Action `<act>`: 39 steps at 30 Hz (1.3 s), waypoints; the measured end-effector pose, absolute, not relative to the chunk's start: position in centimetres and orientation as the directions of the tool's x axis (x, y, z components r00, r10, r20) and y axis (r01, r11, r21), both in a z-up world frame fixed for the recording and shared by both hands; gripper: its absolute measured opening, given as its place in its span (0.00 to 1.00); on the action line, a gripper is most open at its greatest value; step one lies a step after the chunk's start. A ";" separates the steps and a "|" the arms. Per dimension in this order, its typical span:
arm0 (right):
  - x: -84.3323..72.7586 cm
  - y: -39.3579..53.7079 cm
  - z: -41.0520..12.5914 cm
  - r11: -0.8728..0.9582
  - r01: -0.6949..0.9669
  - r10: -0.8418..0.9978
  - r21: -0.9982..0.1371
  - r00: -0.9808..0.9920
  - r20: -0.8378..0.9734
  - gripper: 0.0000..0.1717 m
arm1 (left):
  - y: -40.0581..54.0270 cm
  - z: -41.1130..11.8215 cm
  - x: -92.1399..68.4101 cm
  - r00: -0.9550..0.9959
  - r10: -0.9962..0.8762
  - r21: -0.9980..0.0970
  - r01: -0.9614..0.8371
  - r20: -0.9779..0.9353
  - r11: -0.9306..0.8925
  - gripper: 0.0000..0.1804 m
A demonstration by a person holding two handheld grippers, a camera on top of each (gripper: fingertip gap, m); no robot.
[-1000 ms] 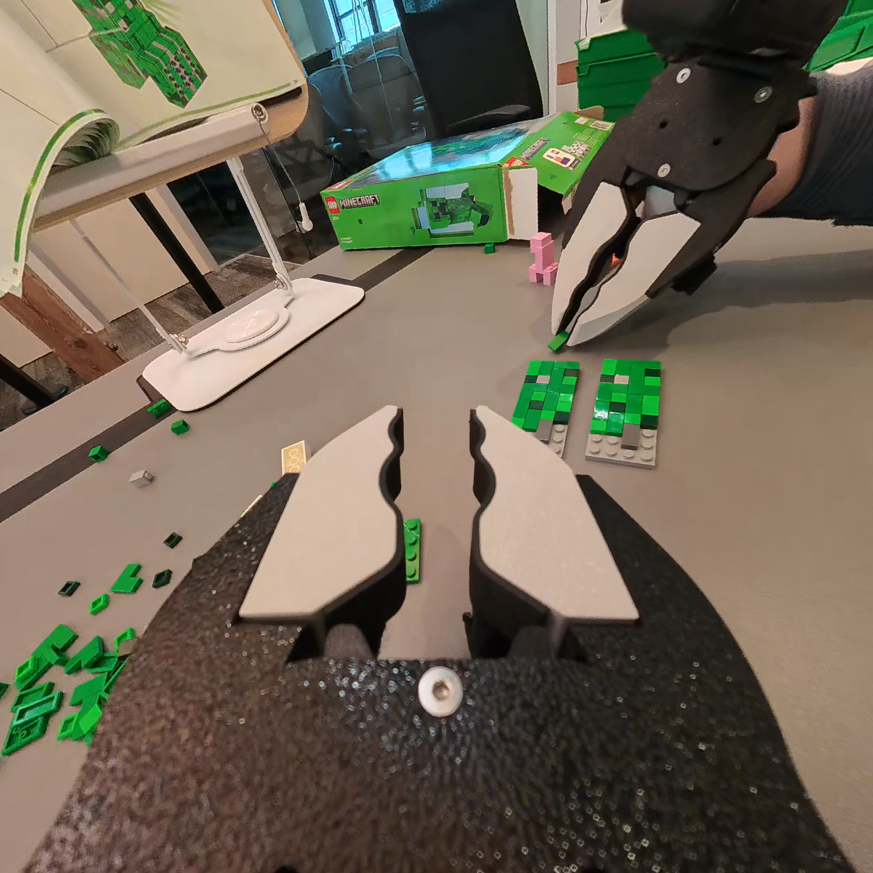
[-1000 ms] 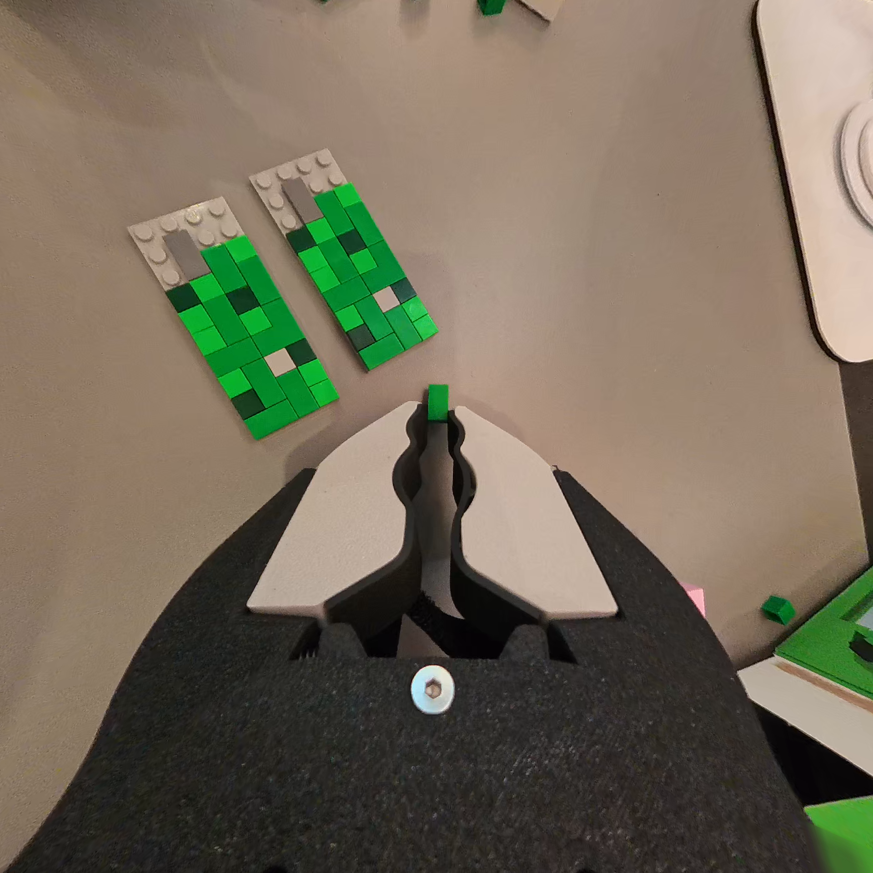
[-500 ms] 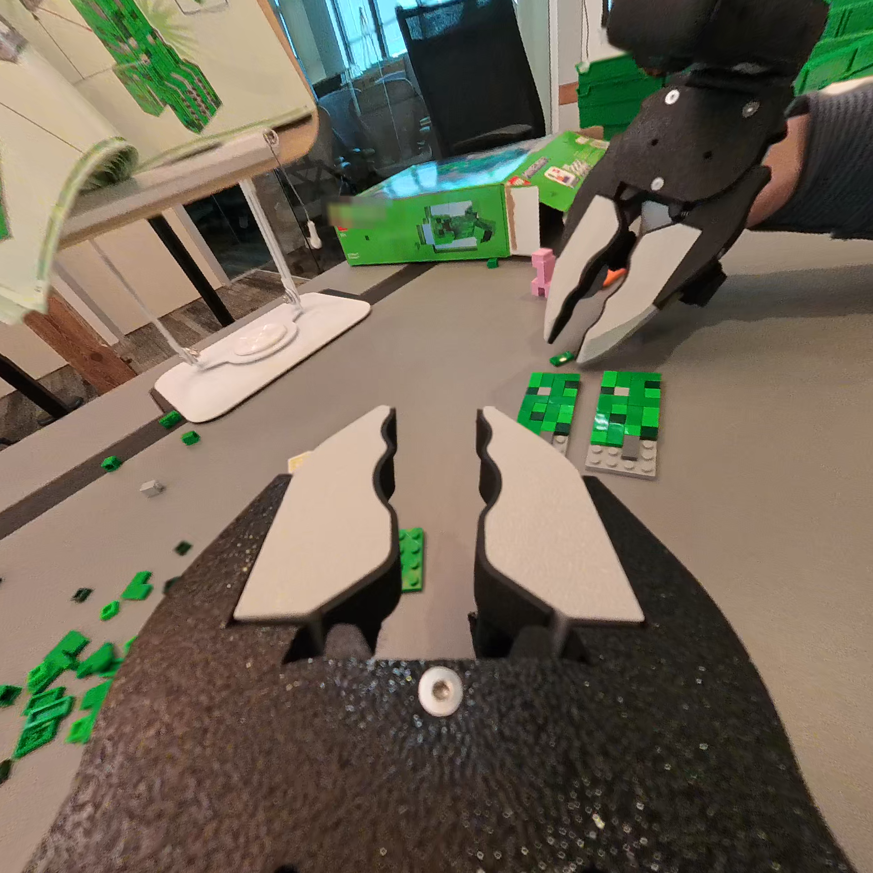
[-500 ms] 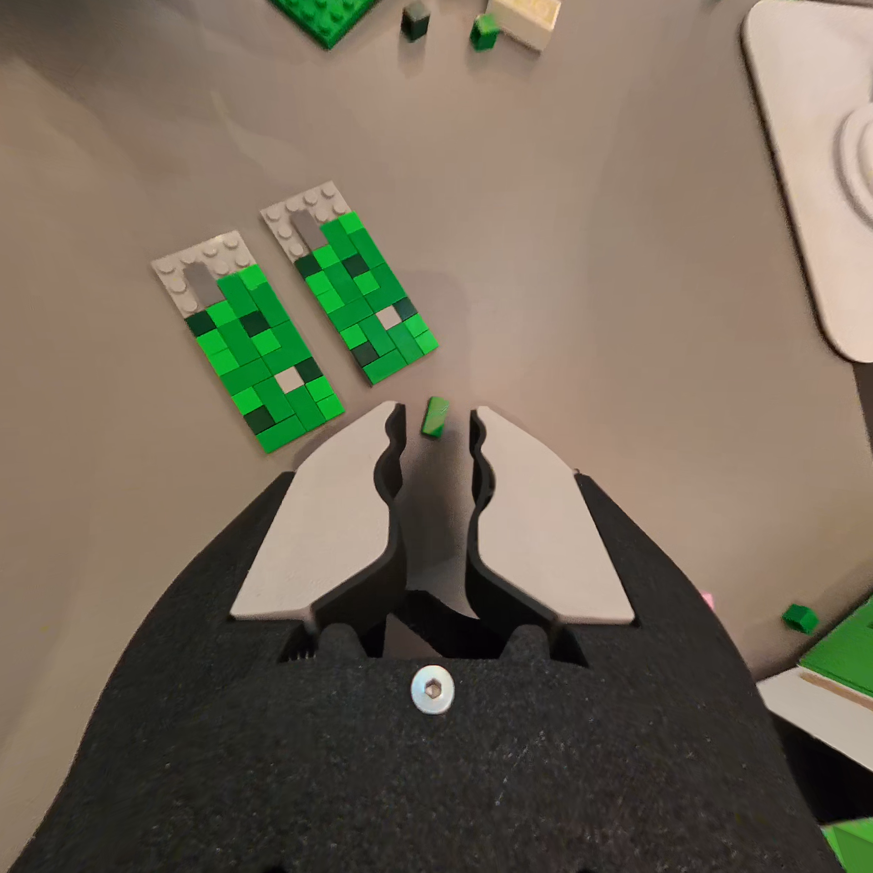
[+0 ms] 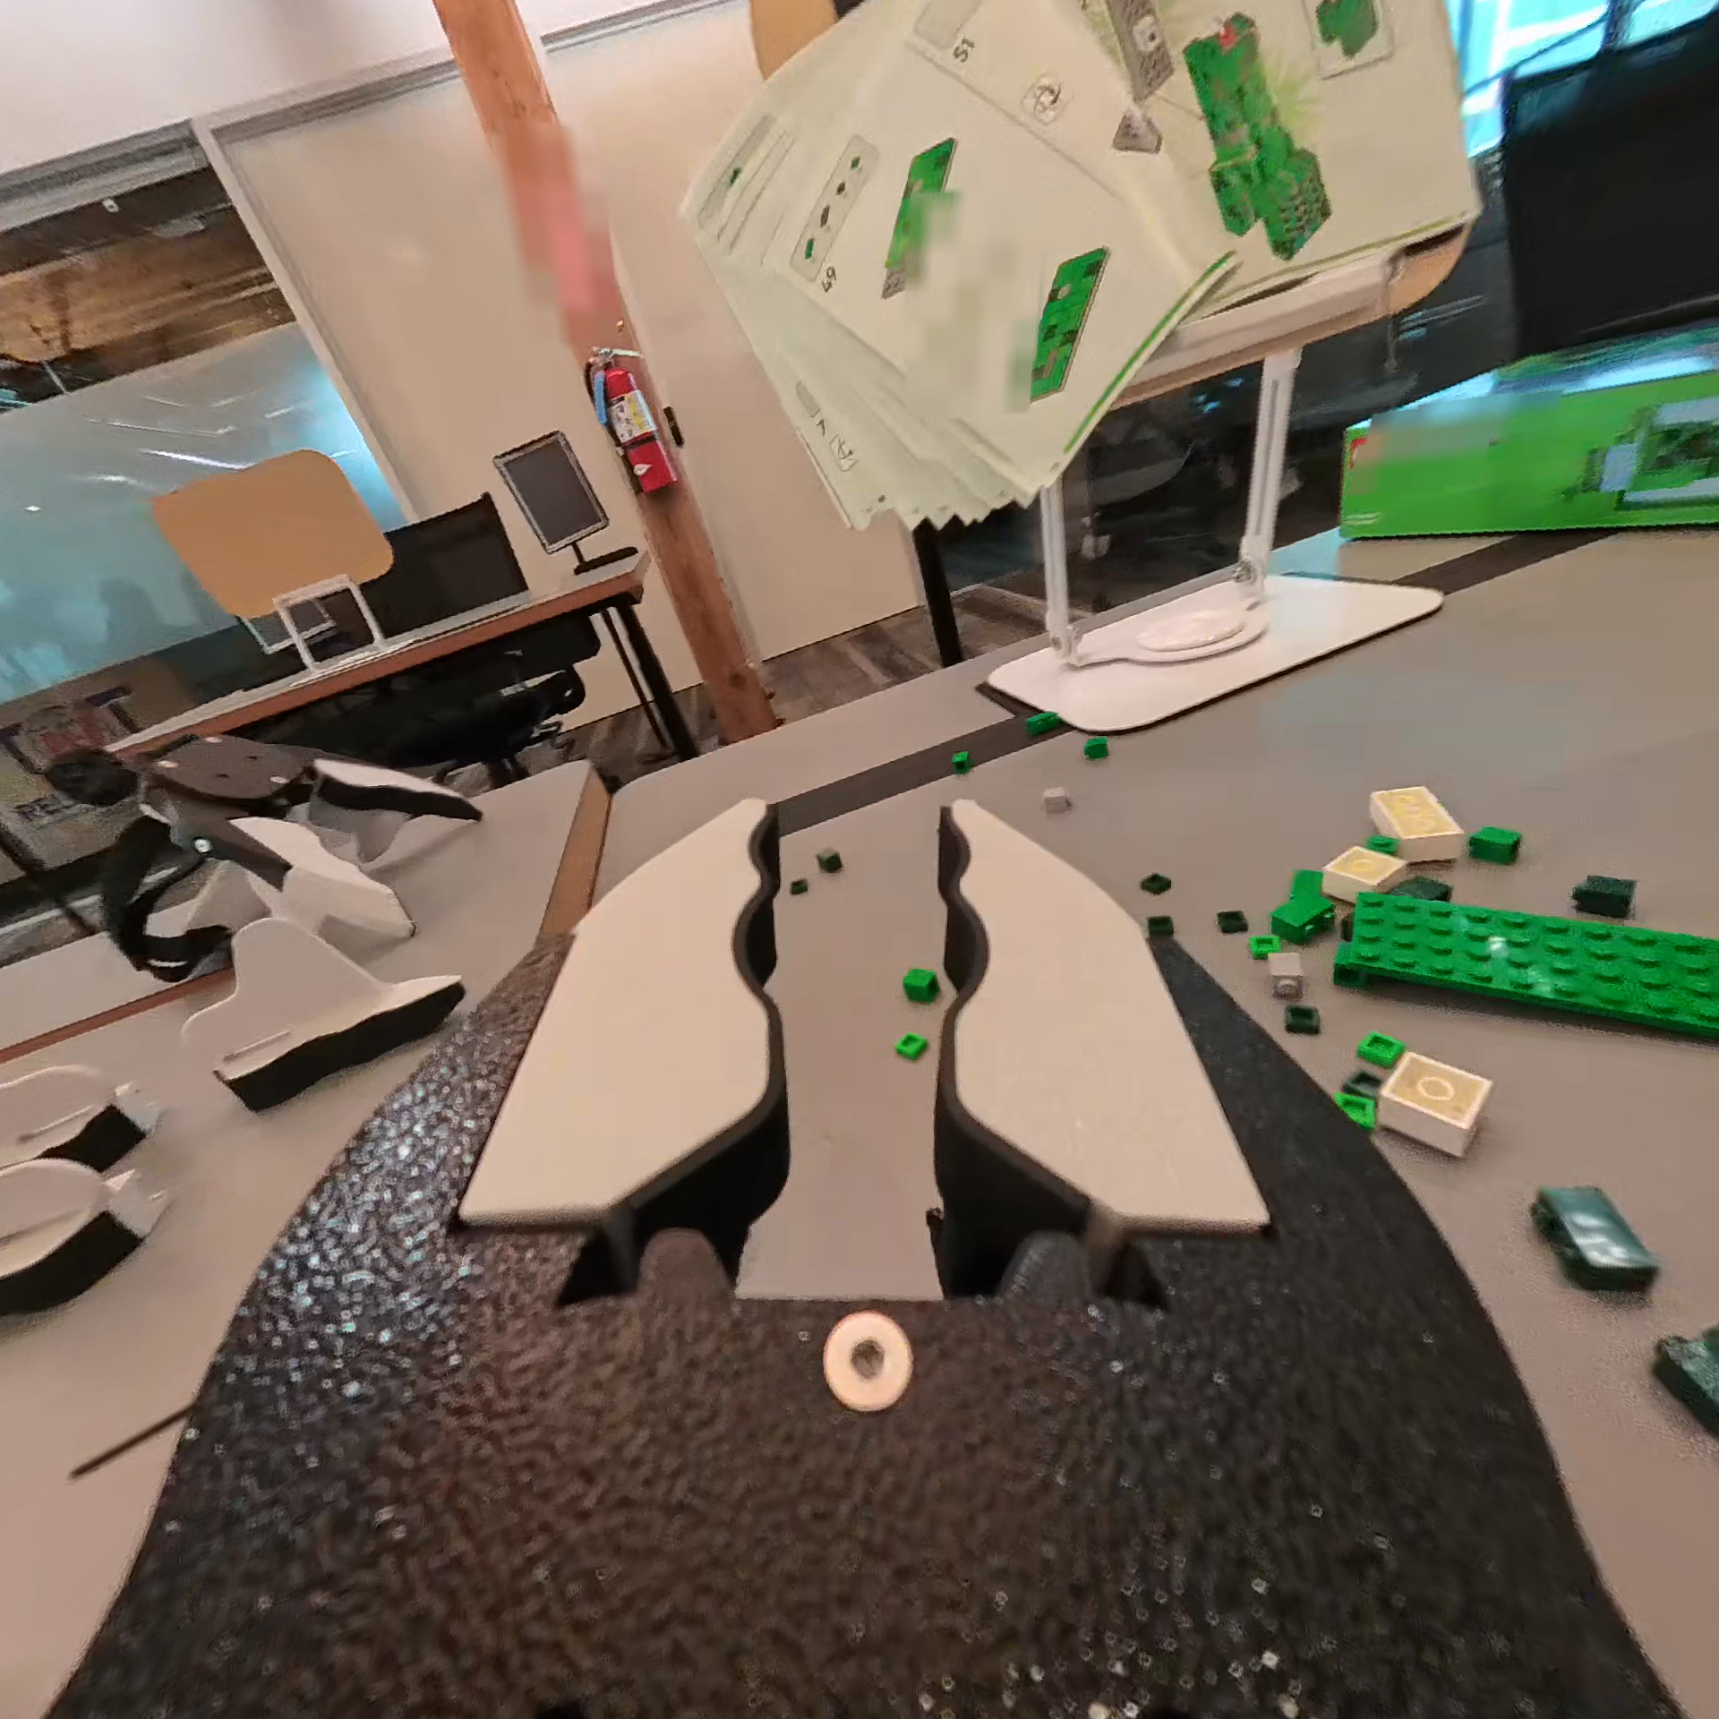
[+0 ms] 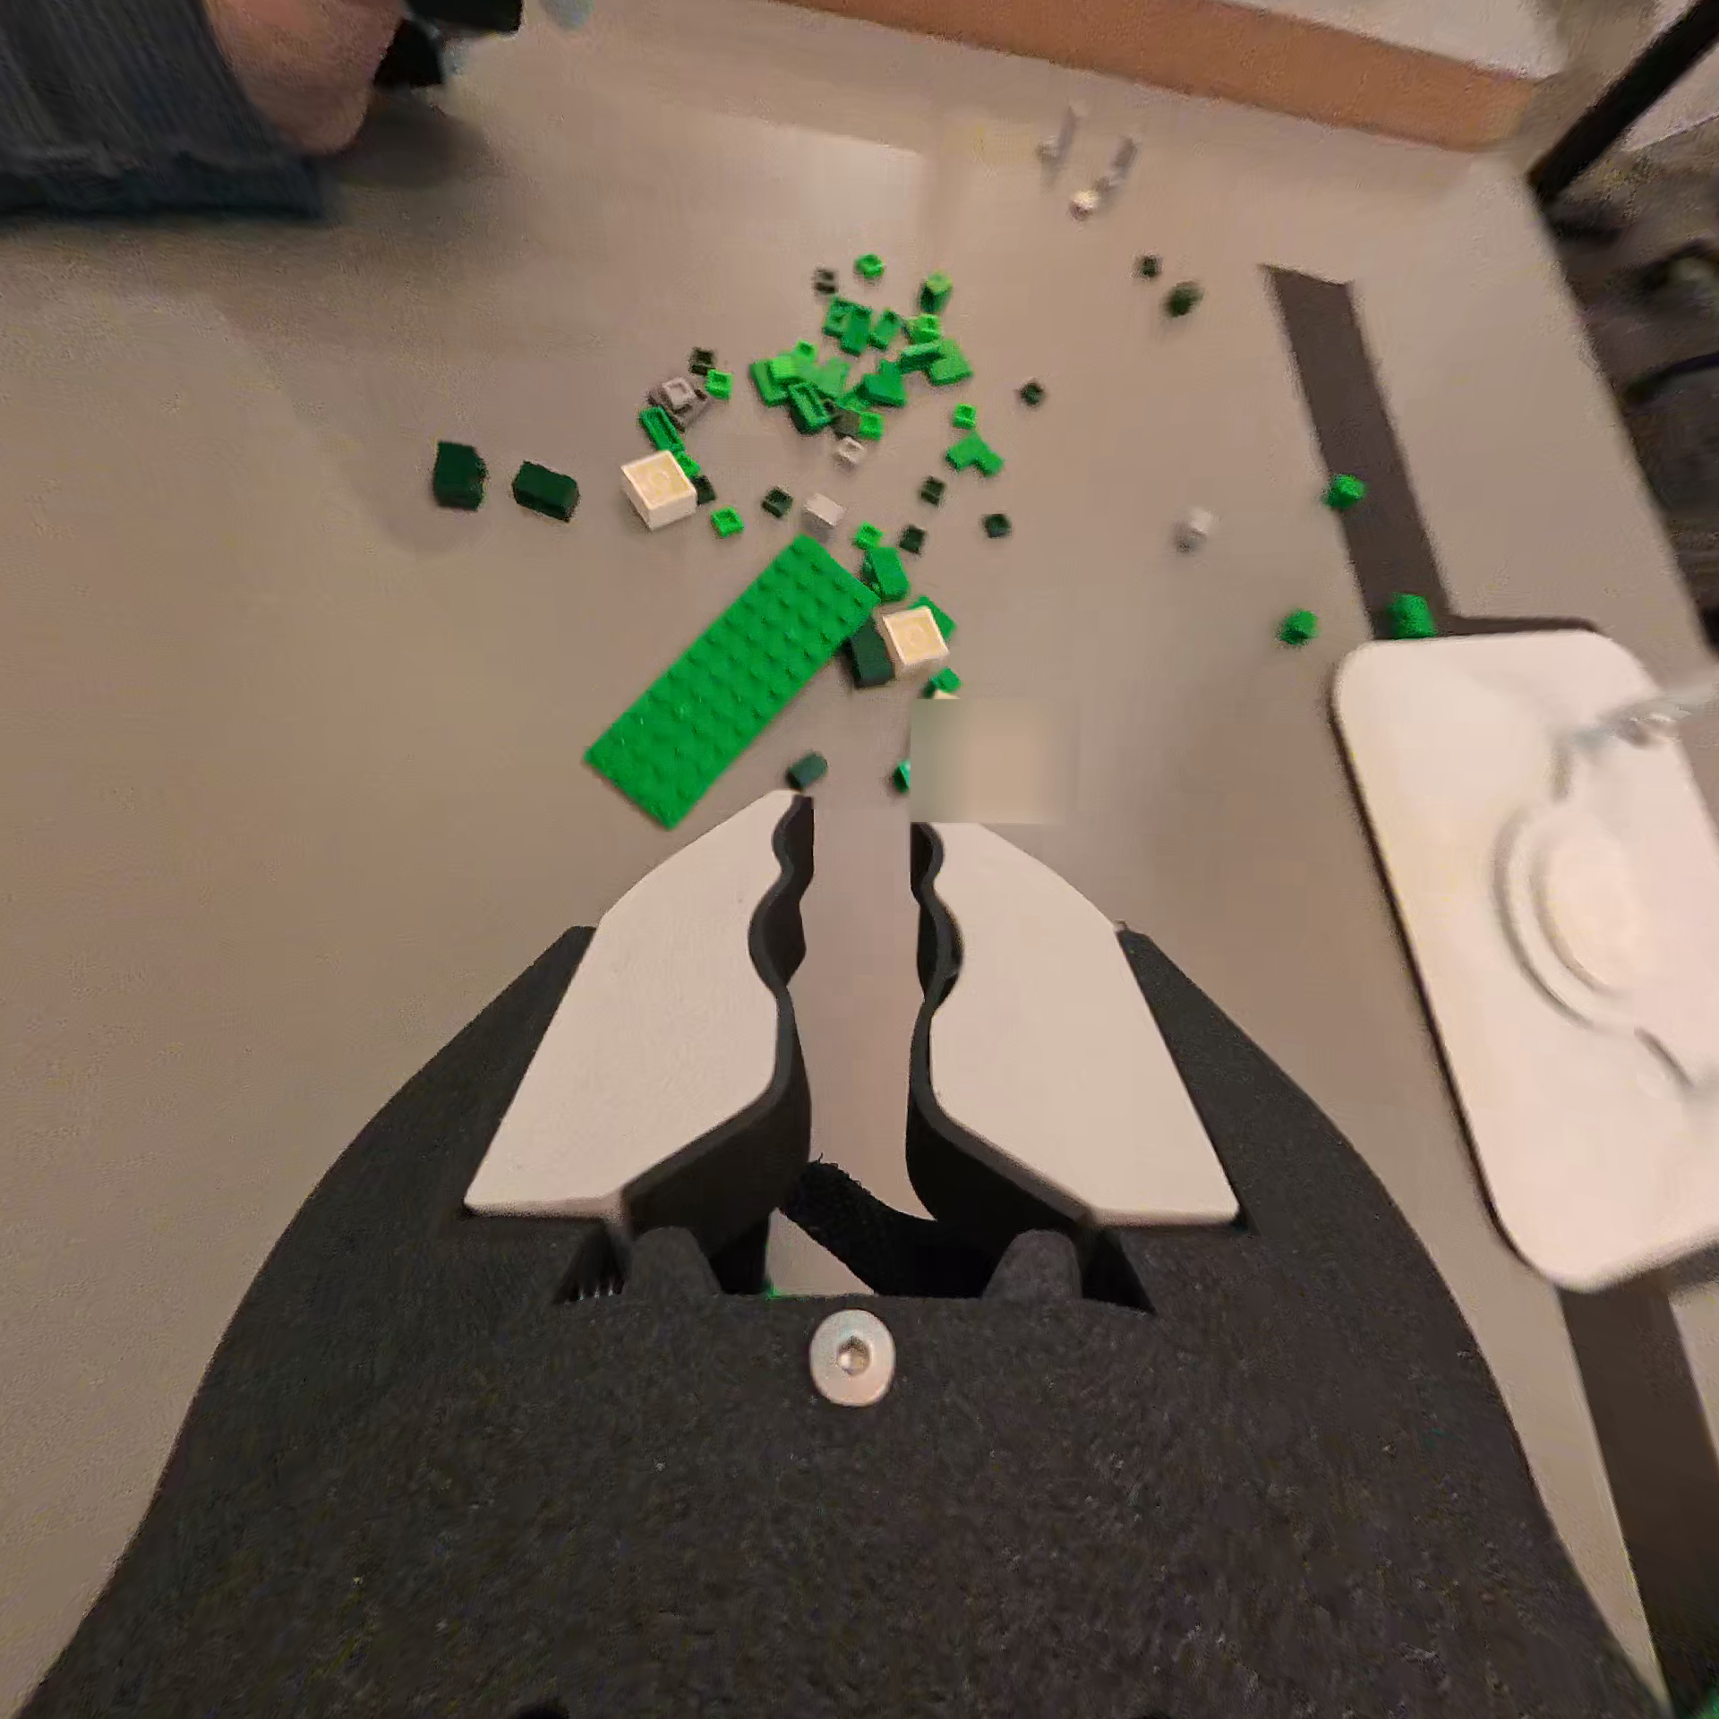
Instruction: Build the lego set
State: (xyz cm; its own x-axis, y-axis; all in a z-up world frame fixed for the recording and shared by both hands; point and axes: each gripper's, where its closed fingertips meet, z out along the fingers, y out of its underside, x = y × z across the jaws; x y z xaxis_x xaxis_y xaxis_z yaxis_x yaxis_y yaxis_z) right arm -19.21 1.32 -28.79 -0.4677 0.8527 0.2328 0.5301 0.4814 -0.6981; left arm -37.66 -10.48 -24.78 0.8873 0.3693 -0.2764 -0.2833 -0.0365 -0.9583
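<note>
Both my left gripper [image 5: 854, 819] and right gripper [image 6: 858, 809] hang half open and hold nothing, above loose green bricks [image 6: 865, 372] in the table's middle; I judge the next move needs choosing one.

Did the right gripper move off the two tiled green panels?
Yes. The right gripper now points at the long green plate, jaws open and empty; the panels are out of view.

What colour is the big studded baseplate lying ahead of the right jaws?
Bright green baseplate; clearest in the right wrist view.

Left gripper [image 5: 856, 819] sits mid-frame, jaws apart with nothing between them, low over the grey table [image 5: 1395, 744]. Tiny green bricks [image 5: 919, 984] show through the gap; big green plate [image 5: 1525, 967] lies at right.
</note>
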 end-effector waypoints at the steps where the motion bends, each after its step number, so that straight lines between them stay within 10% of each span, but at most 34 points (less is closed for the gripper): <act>1: -20.4 0.6 -29.6 0.491 0.551 0.841 -0.675 -0.502 0.202 0.08 | -10.5 -24.7 -37.6 0.898 0.354 -0.963 -0.270 -0.260 -0.020 0.18; 15: -27.1 -5.4 -33.4 0.856 0.313 0.425 -0.412 -0.879 0.217 0.14 | -10.7 -24.2 -38.0 0.932 0.325 -0.979 -0.192 -0.162 0.063 0.15; 28: -28.6 -6.5 -35.5 0.874 0.351 0.404 -0.335 -0.909 0.101 0.04 | -11.2 -23.8 -38.5 0.944 0.316 -0.985 -0.138 -0.099 0.102 0.14; 34: -28.3 -9.3 -25.9 0.356 0.432 0.620 -0.829 -0.773 -0.137 0.04 | -10.4 -21.8 -33.4 0.938 0.138 -0.926 -0.339 -0.318 0.165 0.16; 39: -26.5 -9.6 -19.9 -0.169 0.478 0.489 -0.862 -0.719 -0.494 0.04 | -8.6 -22.1 -27.1 0.782 0.056 -0.771 -0.622 -0.621 0.136 0.15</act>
